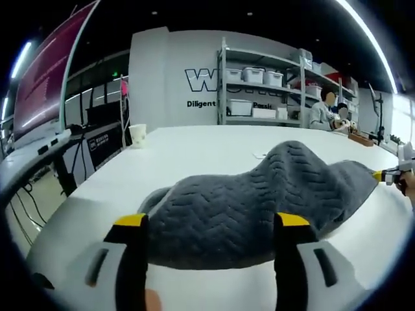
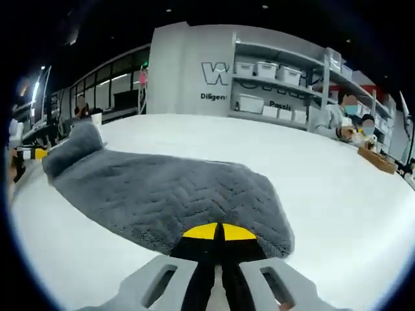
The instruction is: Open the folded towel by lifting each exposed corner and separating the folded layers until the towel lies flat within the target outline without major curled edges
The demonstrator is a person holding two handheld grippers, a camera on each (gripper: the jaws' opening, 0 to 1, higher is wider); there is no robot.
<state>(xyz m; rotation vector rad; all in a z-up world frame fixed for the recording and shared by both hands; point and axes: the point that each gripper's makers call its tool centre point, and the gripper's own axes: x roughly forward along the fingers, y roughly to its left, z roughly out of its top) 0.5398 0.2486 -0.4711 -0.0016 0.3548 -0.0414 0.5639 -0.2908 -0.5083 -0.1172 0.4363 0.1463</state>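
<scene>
so the grey towel (image 1: 259,201) lies humped on the white table (image 1: 194,146), its near edge dead ahead of the wide-open left gripper (image 1: 213,223), while the right gripper (image 2: 217,234) is pinched shut on its corner.

Lab/workshop: metal shelving (image 1: 259,84) w/ storage bins (image 2: 267,70), big white worktable (image 1: 194,149).

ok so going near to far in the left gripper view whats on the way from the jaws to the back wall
left gripper jaws standing open → grey towel, bunched up → bare white table → white cup at the far left edge → shelving with white bins against the wall
</scene>
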